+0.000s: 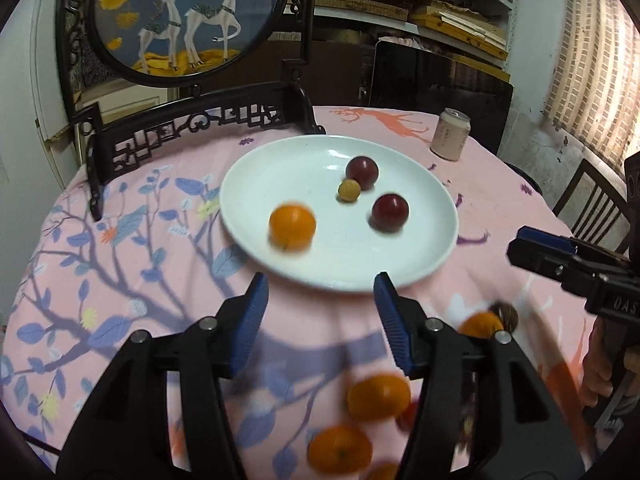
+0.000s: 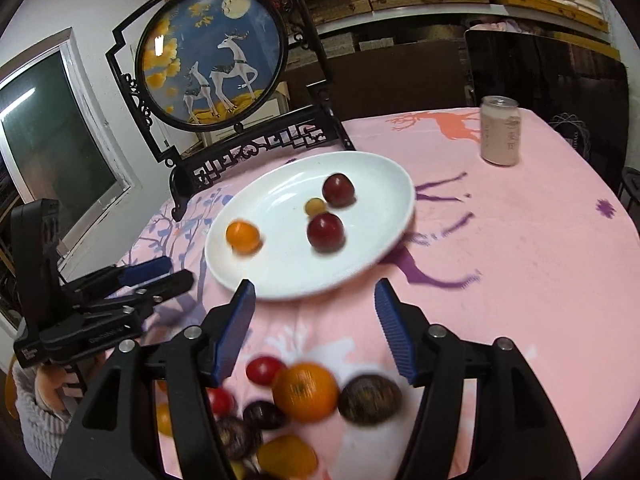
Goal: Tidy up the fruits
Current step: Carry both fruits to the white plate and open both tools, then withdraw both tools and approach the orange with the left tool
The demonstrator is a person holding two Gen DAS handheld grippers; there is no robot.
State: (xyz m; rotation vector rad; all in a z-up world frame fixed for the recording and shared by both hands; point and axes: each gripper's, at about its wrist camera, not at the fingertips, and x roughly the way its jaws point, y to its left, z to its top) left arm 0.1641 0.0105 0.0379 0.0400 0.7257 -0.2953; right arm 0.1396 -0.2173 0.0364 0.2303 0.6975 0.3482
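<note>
A drink can (image 1: 450,134) and a deer screen (image 1: 180,16) stand on the pink tablecloth (image 1: 120,280).

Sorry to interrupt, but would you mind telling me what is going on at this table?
A person is sorting fruit onto a white plate with a handheld gripper in each hand. The plate holds an orange, two dark red fruits and a small yellowish fruit. More fruit, including a large orange, lies loose on the pink tablecloth near the person. The left gripper and right gripper are both open and empty.
</note>
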